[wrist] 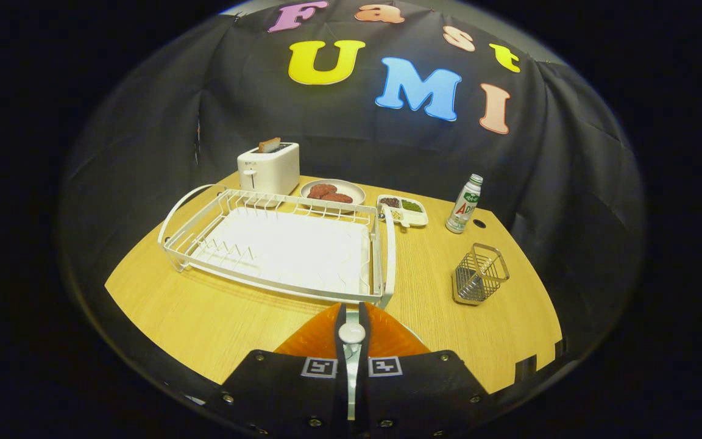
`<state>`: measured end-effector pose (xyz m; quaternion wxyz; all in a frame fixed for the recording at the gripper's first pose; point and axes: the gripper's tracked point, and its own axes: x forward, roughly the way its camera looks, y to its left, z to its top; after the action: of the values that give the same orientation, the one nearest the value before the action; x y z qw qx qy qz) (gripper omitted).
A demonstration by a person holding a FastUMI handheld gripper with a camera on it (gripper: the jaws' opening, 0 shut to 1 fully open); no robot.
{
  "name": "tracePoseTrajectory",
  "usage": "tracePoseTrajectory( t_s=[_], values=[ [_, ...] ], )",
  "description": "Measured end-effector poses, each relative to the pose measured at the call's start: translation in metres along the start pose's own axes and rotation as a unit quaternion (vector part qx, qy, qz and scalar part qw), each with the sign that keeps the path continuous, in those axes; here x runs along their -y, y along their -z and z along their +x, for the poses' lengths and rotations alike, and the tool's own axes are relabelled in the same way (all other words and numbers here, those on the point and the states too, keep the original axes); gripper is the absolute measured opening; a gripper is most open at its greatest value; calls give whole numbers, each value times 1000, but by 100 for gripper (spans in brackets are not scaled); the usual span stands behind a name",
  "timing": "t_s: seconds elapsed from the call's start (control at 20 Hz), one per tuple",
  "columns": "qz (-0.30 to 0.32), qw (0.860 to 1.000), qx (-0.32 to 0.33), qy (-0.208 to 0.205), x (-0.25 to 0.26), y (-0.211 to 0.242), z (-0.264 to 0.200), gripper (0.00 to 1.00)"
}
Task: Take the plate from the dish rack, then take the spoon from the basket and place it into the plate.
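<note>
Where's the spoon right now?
In the gripper view, the spoon sits pinched between the gripper fingers, just above the orange plate, nearer than the dish rack.

One white wire dish rack (278,244) on one light wooden table (205,317). One orange ribbed plate (317,338), one white spoon (351,341), one wire mesh basket (479,274). One white toaster (269,169), one pale round dish (333,192), one white divided tray (403,210), one small white bottle (464,204).
</note>
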<state>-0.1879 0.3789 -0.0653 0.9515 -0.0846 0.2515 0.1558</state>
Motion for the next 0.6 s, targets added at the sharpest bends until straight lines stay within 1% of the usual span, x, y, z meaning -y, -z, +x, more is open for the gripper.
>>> tracePoseTrajectory(
  t_s=[0.25,0.6],
  values=[
    [7,1000,-12,8,13,13,-8,5],
    [23,999,-23,1,24,22,-20,5]
  ],
)
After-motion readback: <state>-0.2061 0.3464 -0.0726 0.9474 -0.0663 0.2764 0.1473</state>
